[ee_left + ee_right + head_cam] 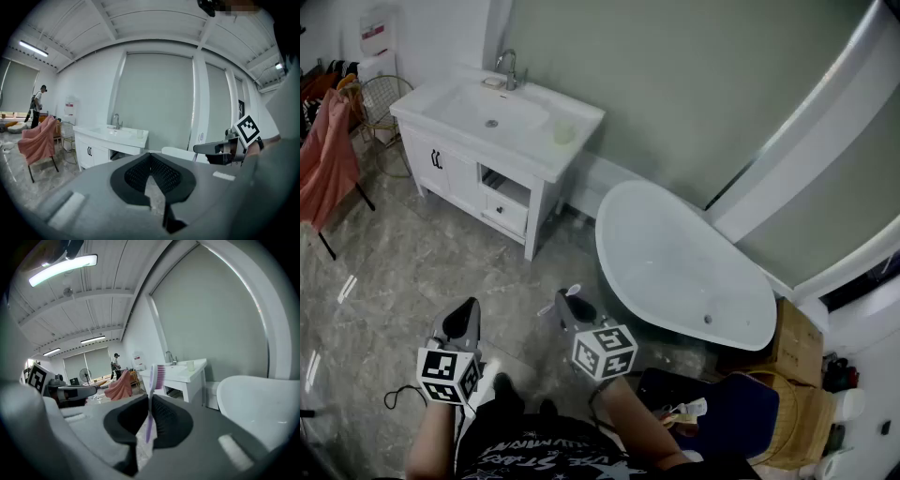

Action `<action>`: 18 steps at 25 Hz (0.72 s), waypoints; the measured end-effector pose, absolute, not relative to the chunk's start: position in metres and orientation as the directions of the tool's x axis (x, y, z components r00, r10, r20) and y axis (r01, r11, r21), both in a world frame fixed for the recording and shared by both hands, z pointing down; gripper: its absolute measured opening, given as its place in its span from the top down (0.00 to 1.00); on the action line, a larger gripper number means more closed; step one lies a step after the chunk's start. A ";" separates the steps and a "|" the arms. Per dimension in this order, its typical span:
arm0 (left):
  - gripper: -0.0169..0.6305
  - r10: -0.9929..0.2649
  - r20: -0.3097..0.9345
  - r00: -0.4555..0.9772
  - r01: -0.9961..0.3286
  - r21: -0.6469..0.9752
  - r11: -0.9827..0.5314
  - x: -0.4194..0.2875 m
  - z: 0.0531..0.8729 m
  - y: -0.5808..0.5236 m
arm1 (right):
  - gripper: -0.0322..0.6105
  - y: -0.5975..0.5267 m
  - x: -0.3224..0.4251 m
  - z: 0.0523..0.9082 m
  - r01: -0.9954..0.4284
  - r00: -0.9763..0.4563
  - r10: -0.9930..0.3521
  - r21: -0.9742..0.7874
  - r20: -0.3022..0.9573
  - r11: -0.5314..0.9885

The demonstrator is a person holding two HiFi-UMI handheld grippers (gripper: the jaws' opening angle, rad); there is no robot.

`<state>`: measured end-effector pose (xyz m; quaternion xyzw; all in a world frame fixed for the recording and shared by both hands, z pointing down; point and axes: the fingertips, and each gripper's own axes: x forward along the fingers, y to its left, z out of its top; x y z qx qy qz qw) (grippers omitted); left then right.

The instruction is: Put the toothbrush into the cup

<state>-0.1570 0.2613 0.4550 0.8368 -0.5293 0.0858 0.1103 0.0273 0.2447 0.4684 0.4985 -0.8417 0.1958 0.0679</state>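
Firstly, right gripper (pixel 569 306): jaws pressed on the toothbrush (pixel 151 401), which stands upright between the pads, pink bristles uppermost, lilac handle running down below them.

Left gripper (pixel 468 315): jaws together, nothing between them, held level beside the right one and apart from it.

Cup (pixel 564 132): pale, upright on the washstand (pixel 546 165), close to the front right corner of its top, well apart from both grippers.

Floor (pixel 441 262): grey marble, an open stretch between the grippers and the washstand front.

Bathtub (pixel 614 267): white, its curved rim just right of the right gripper.

Head view only: faucet (pixel 508 67) behind the basin, and a basket (pixel 802 412) past the tub's end.

Gripper views only: a distant person (pixel 115 363) standing beyond a chair draped in pink cloth (pixel 40 140).
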 end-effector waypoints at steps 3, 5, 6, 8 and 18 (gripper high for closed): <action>0.96 -0.861 0.276 0.427 -0.904 0.105 -0.415 -0.164 0.462 0.261 | 0.91 0.243 0.024 0.469 -0.868 -0.490 -0.813 -0.262 0.313 0.422; 0.96 -0.857 0.287 0.428 -0.904 0.127 -0.409 -0.169 0.468 0.259 | 0.91 0.241 0.021 0.470 -0.869 -0.487 -0.816 -0.269 0.312 0.416; 0.96 -0.855 0.289 0.430 -0.903 0.146 -0.405 -0.172 0.470 0.257 | 0.91 0.239 0.020 0.470 -0.869 -0.486 -0.817 -0.271 0.311 0.414; 0.96 -0.849 0.288 0.442 -0.896 0.186 -0.404 -0.176 0.471 0.250 | 0.91 0.231 0.015 0.469 -0.872 -0.480 -0.821 -0.269 0.308 0.409; 0.96 -0.837 0.270 0.475 -0.879 0.190 -0.438 -0.218 0.460 0.203 | 0.91 0.175 -0.009 0.453 -0.903 -0.411 -0.873 -0.246 0.264 0.351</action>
